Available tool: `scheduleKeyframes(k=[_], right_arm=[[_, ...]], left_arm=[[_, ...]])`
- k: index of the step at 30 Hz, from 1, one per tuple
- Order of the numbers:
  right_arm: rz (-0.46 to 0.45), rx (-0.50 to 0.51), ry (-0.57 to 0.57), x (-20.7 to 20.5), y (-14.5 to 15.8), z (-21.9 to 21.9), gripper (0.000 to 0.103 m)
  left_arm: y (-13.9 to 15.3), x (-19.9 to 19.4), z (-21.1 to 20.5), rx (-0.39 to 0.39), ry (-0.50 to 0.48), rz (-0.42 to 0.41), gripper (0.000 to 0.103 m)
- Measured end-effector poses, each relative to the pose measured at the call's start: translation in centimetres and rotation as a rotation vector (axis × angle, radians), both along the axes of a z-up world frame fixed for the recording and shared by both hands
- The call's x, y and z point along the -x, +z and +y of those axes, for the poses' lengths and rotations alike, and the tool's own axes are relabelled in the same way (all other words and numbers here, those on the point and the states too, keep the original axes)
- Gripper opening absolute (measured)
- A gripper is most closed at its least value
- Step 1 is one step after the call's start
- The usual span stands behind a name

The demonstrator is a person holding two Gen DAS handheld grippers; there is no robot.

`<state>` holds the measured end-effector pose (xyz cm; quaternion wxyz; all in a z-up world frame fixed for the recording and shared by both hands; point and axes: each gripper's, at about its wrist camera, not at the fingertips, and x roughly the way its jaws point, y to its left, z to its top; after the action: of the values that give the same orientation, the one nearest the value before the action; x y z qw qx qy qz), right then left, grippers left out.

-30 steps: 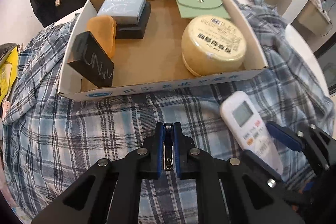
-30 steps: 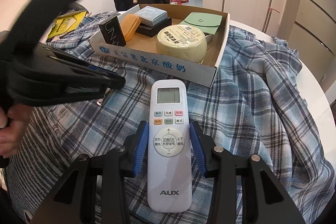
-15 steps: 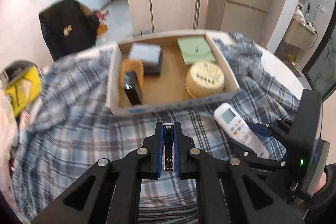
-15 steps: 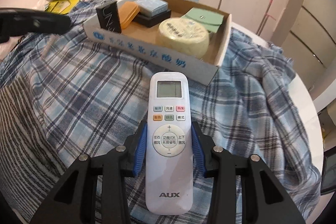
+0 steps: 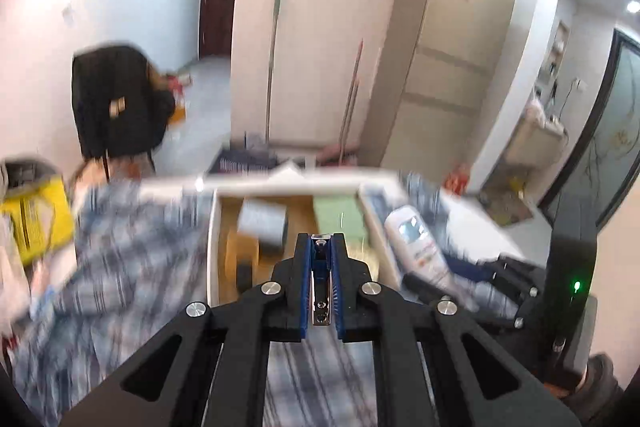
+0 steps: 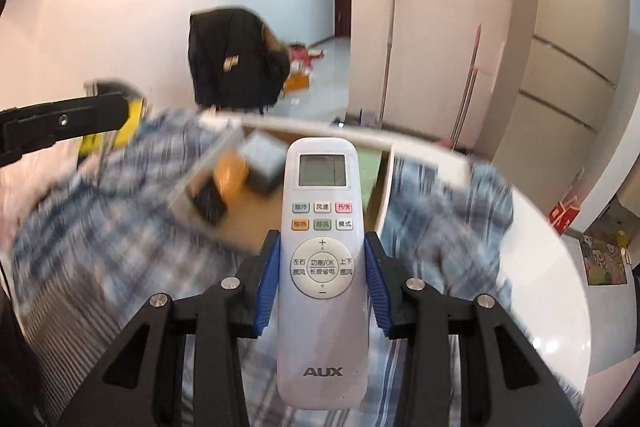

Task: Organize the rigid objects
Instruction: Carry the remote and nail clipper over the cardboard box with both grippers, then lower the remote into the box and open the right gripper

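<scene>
The tabletop (image 6: pixel 532 267) is covered by a plaid cloth (image 6: pixel 88 247), and on it, ahead of both jaws, stands the open cardboard box (image 5: pixel 212 251). The picture is blurred there, but the box seems to hold already a grey box (image 5: pixel 262 225), an orange case (image 6: pixel 230 175), a dark block (image 6: pixel 210 205) and a green pouch (image 5: pixel 338 215), so I judge that most of the sorting is done. The white remote control (image 6: pixel 323 267) is not yet inside; it is raised above the cloth, in front of the near wall of the box. What is left is to carry it over this wall and to lay it on the free floor of the box.

The right gripper (image 6: pixel 323 279) has its jaws pinching the remote at its two long sides, around the round button pad, and the remote points forward toward the box. The left gripper (image 5: pixel 321 279) has its jaws pressed almost together and carries no object; it hangs before the box, to the left of the remote.
</scene>
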<state>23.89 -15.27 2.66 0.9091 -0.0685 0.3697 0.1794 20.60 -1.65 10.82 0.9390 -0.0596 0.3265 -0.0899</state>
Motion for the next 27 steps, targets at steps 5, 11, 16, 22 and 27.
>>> scheduleKeyframes(k=[5, 11, 16, 22, 27], right_arm=[[-0.025, -0.112, -0.095, -4.1, 4.2, 0.8, 0.039], [0.048, -0.193, -0.157, -8.6, 1.8, 4.3, 0.039], [0.109, -0.103, -0.148, -10.3, -3.2, 7.6, 0.039], [0.217, -0.058, -0.16, -12.1, -7.7, 9.0, 0.039], [0.248, -0.029, -0.186, -12.7, -9.4, 9.3, 0.039]], left_arm=[[3.5, -3.9, 1.4, 0.032, -0.021, -0.04, 0.01], [0.2, -6.0, 4.5, 0.043, 0.044, -0.042, 0.01], [-3.2, -9.1, 6.8, 0.03, 0.087, 0.034, 0.01], [-6.8, -11.4, 8.4, 0.071, 0.079, 0.108, 0.01], [-9.0, -12.6, 7.7, 0.089, 0.059, 0.162, 0.01]])
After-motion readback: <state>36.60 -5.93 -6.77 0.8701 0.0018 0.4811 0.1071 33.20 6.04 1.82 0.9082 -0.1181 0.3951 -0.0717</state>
